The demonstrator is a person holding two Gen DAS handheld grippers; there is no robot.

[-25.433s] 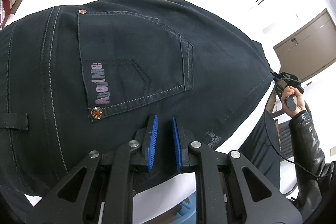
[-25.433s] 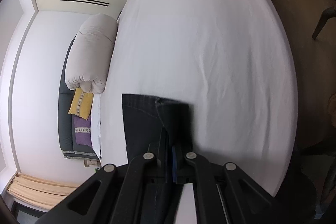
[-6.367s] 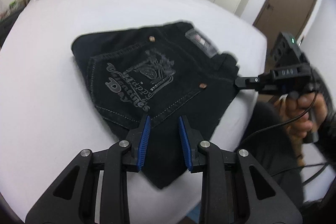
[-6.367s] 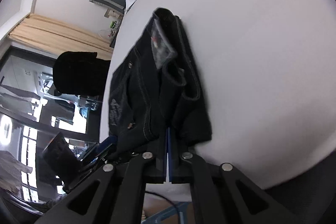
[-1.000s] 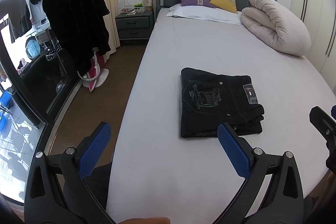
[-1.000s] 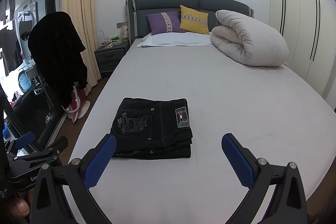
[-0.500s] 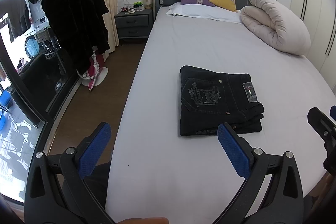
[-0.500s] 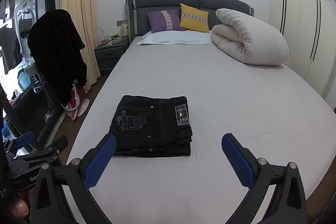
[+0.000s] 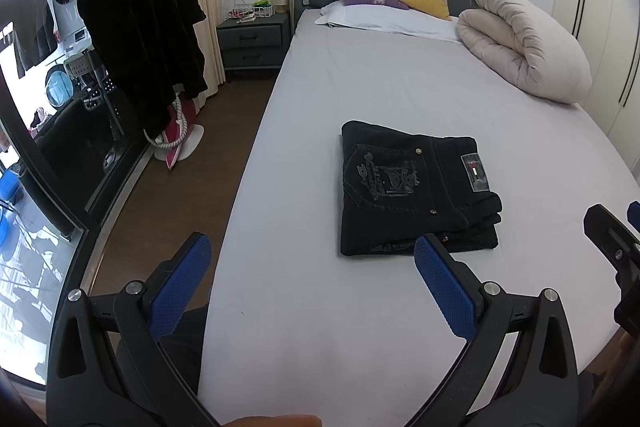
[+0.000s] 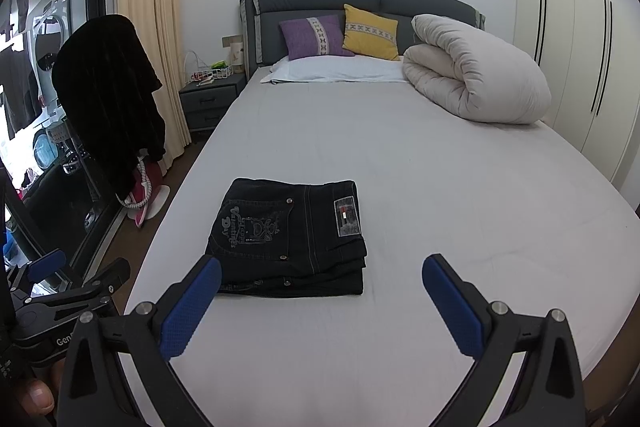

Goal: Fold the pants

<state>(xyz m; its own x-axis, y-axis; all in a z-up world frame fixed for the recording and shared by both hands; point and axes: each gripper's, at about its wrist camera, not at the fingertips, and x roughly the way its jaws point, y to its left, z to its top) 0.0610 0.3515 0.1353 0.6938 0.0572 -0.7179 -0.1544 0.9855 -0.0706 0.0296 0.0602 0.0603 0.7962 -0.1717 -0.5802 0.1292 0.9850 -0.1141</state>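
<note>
Both the left gripper (image 9: 308,267) and right gripper (image 10: 320,287) now hang released, drawn back from the pants (image 10: 292,239), which lie apparently fully folded on the bed (image 10: 440,187).

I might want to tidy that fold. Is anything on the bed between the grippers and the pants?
Nothing visible. Only bare sheet lies between the open right gripper and the pants, and likewise for the left gripper.

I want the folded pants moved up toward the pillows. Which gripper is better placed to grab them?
Probably the right gripper: it is open with the pants centred between its fingers. The left gripper, also open, has them off to one side.
</note>
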